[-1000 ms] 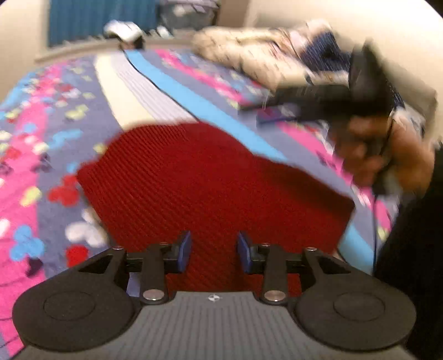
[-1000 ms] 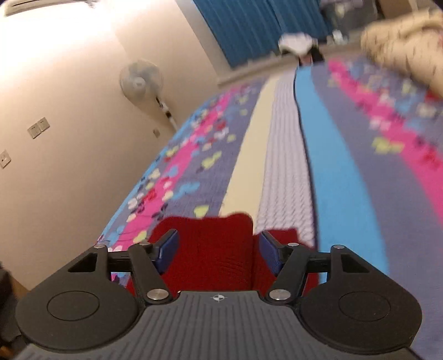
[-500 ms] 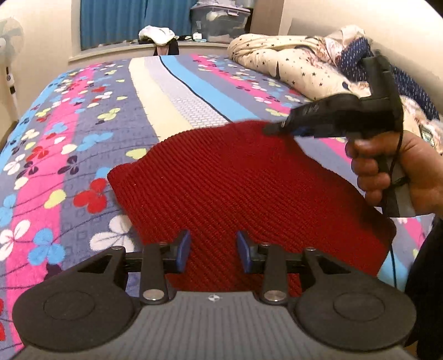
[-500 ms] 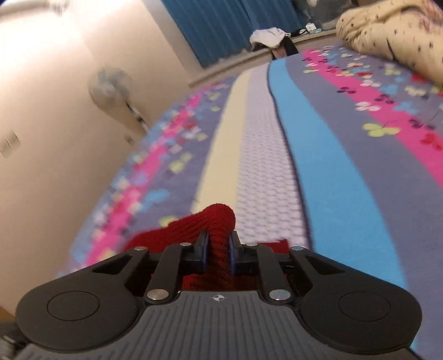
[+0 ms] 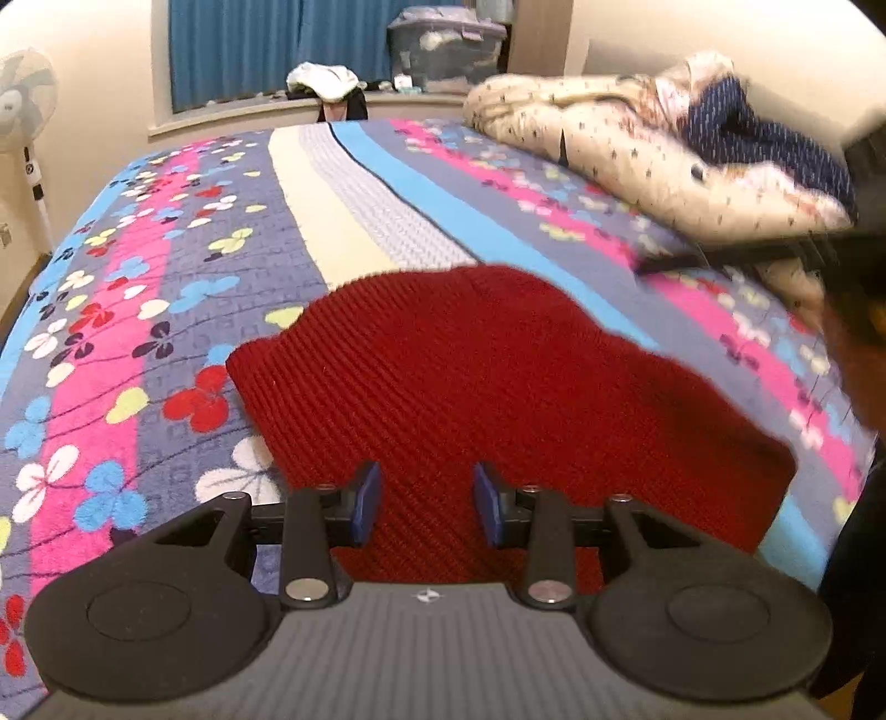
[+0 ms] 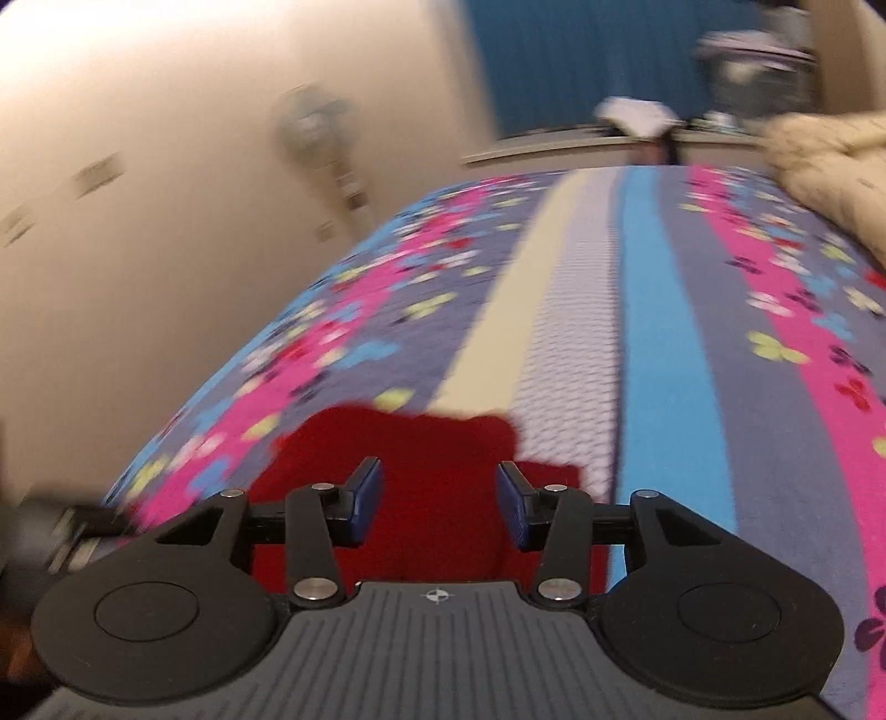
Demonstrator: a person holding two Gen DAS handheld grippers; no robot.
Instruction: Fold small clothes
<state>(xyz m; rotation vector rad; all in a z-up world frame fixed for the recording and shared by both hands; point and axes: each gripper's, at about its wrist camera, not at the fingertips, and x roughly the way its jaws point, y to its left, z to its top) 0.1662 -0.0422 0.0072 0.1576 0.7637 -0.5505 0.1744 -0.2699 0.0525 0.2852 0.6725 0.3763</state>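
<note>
A red knitted garment [image 5: 487,387] lies flat on the colourful striped bedspread [image 5: 166,288]. My left gripper [image 5: 426,504] is open and empty, hovering over the garment's near edge. My right gripper [image 6: 437,504] is open and empty above the garment [image 6: 421,471], whose far edge shows past its fingers. In the left wrist view the right gripper [image 5: 720,260] appears blurred at the right, off the garment, above the bedspread.
A cream starred duvet [image 5: 637,144] with dark blue cloth is piled at the bed's far right. A standing fan [image 5: 22,99] is at the left wall. Blue curtains [image 5: 266,44], a storage box and loose clothes are behind the bed.
My right gripper let go of the garment's edge, opened and pulled away to the right. The garment now lies flat. My left gripper stayed open above it.
</note>
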